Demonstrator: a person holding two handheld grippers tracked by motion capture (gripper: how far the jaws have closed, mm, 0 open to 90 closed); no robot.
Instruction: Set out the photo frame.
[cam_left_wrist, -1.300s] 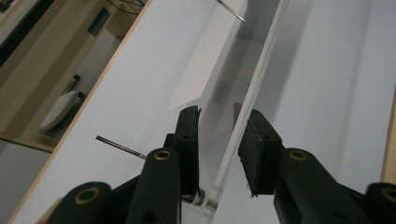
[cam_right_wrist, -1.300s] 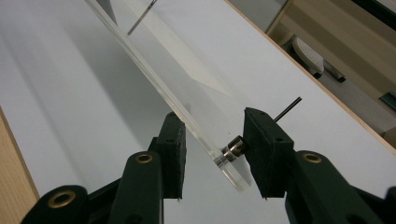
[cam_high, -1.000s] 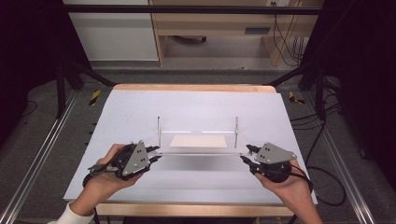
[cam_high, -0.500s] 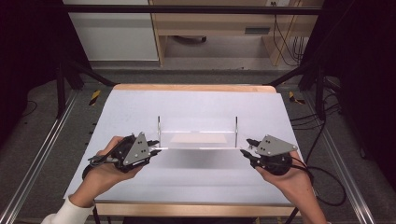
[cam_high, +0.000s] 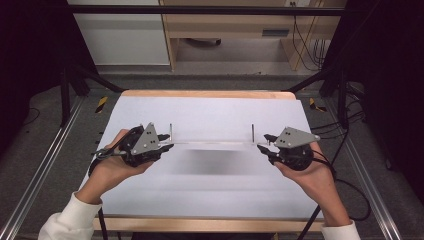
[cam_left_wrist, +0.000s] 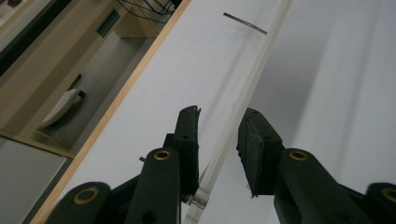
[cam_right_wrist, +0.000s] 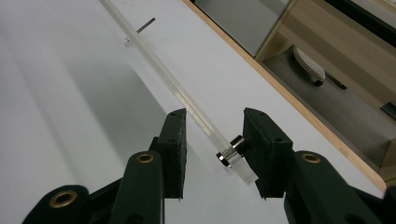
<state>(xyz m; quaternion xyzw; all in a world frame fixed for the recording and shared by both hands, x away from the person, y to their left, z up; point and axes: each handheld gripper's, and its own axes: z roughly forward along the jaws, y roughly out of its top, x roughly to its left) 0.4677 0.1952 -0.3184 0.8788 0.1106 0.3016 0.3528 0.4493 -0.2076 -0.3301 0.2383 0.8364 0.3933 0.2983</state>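
Behind the white surface stands pale wooden furniture, and dark frames close the sides.

You hold a clear acrylic panel between your two hands. It hangs just above the middle of the surface, and a soft shadow lies under it. Two thin metal pins rise from it, one near each end.

Your right hand-held gripper grasps the right end, and a small metal stud on the panel presses on one pad. Your left hand-held gripper has the left end between its jaws. These jaws have just been opening. The edge lies along one pad and the other pad stands a little off, so I cannot tell whether this side clamps or only carries the panel.

I judge the pick-up as done and the carrying as under way. Setting the panel down is left, and the pictures give no target place.

The panel is transparent, so you see mostly its edge. Its full outline and how the pins are fixed are hard to make out.
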